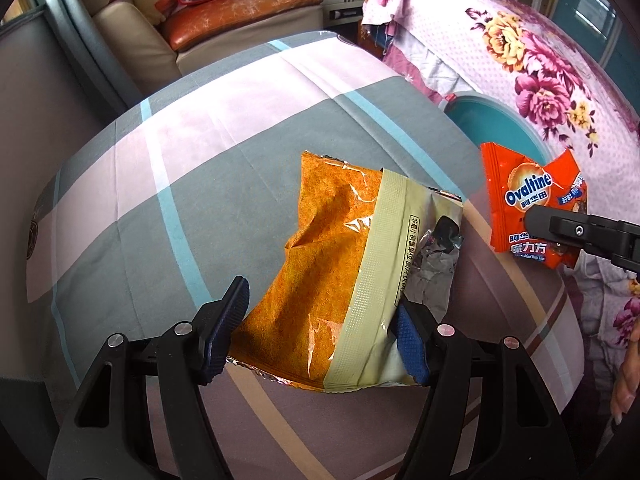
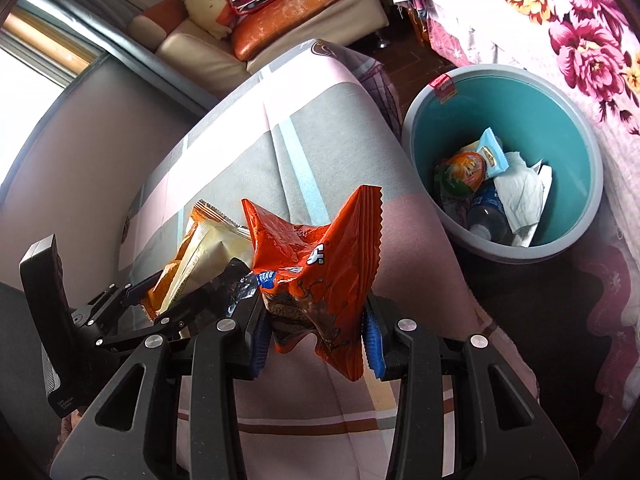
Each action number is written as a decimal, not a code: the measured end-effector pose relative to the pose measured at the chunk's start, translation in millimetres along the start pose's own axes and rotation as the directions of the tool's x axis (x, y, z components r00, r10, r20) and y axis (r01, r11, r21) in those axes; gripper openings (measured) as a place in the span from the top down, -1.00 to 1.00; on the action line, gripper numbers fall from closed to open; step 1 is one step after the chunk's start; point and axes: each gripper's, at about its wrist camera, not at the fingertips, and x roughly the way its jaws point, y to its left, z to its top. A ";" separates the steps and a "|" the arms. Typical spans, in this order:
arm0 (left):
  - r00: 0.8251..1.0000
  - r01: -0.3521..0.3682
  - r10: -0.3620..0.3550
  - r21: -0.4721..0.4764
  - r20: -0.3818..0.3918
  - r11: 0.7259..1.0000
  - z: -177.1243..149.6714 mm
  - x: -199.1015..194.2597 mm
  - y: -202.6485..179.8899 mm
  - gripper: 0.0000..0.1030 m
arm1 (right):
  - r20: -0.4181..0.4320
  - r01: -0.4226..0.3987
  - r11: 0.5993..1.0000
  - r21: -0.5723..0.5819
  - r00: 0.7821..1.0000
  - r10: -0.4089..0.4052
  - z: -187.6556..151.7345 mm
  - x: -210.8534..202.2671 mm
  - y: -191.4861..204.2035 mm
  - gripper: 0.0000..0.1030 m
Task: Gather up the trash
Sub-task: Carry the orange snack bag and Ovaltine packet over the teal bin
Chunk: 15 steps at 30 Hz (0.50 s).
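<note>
In the left wrist view my left gripper (image 1: pixel 320 328) is shut on a crinkled orange snack bag (image 1: pixel 320 248) with a pale seam strip, held above the checked bed sheet (image 1: pixel 192 168). Its pads press the bag's two sides. To the right, my right gripper (image 1: pixel 576 232) grips a red Ovaltine wrapper (image 1: pixel 520 196). In the right wrist view the right gripper (image 2: pixel 316 328) is shut on that wrapper (image 2: pixel 316 248), which sticks up between the fingers. The left gripper (image 2: pixel 160 300) with the snack bag (image 2: pixel 200 248) is just to its left. A teal bin (image 2: pixel 540 120) stands at the right.
The bin (image 1: pixel 488 120) sits on the floor between the bed and a floral quilt (image 2: pixel 580 40), and holds several wrappers, tissue (image 2: pixel 520 192) and a bottle. A sofa with orange cushions (image 2: pixel 280 28) stands at the back. A wall (image 2: pixel 80 152) runs along the left.
</note>
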 end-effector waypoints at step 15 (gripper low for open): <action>1.000 0.011 -0.011 0.115 -0.002 0.993 40.6 11.2 -80.3 -0.34 | 0.116 -0.004 0.995 0.104 0.993 -0.008 23.3 -39.4 -68.0 0.28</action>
